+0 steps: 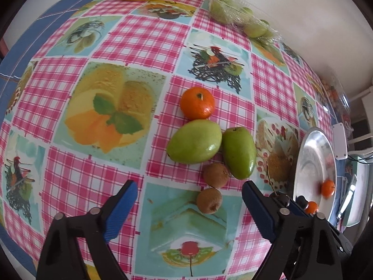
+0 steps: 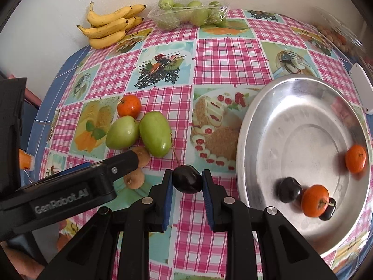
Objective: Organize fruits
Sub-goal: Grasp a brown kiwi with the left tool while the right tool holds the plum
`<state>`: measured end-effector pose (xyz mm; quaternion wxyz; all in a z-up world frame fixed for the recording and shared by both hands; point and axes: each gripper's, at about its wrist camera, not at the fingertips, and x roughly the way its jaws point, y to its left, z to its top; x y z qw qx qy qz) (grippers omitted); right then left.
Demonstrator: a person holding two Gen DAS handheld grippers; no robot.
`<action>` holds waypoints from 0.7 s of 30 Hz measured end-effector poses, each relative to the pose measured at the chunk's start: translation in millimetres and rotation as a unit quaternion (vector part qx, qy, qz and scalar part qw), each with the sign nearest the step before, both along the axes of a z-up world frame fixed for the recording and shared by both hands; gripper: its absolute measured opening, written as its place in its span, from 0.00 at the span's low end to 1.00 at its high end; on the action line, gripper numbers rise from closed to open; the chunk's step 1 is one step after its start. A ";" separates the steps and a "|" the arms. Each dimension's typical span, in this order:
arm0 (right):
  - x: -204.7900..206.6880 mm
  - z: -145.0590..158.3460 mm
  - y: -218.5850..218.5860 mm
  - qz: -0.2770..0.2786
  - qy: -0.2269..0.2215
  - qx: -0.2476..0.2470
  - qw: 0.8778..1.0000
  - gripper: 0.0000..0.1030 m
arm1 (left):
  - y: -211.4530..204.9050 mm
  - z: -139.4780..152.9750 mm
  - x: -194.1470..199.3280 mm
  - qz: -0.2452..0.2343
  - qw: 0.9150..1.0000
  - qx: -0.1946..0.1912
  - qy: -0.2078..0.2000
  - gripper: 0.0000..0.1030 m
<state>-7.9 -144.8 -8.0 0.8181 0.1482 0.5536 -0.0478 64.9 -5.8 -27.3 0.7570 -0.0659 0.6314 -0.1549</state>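
Note:
My right gripper is shut on a dark plum with a long stem, held above the checked tablecloth just left of the metal plate. The plate holds two oranges and two more dark plums. My left gripper stands open and low over the cloth. A brown kiwi lies between its fingers, untouched. Beyond it are a second kiwi, two green mangoes and an orange.
Bananas and a clear tray of green fruits sit at the table's far edge by the wall. A clear box of small fruits and a white device lie beyond the plate. An orange tube sits at the left edge.

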 end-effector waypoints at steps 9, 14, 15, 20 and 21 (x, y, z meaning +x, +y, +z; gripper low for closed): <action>-18.6 8.2 -2.1 -0.010 0.001 0.005 1.000 0.25 | -16.8 -6.4 -8.5 -0.028 1.000 -0.001 0.011 0.58; -23.0 5.0 -4.4 -0.014 0.010 0.010 1.000 0.25 | -22.3 -10.3 -9.5 -0.032 0.999 0.016 0.007 0.50; -24.4 5.2 -4.5 -0.015 0.009 0.011 1.000 0.25 | -22.7 -10.6 -9.2 -0.033 0.999 0.016 0.007 0.48; -26.2 6.5 -5.9 -0.018 0.008 0.011 1.000 0.25 | -24.0 -12.3 -8.7 -0.033 0.999 0.007 0.011 0.32; -26.1 6.7 -6.3 -0.019 0.008 0.012 1.000 0.25 | -23.5 -12.8 -8.4 -0.032 0.999 0.004 0.013 0.29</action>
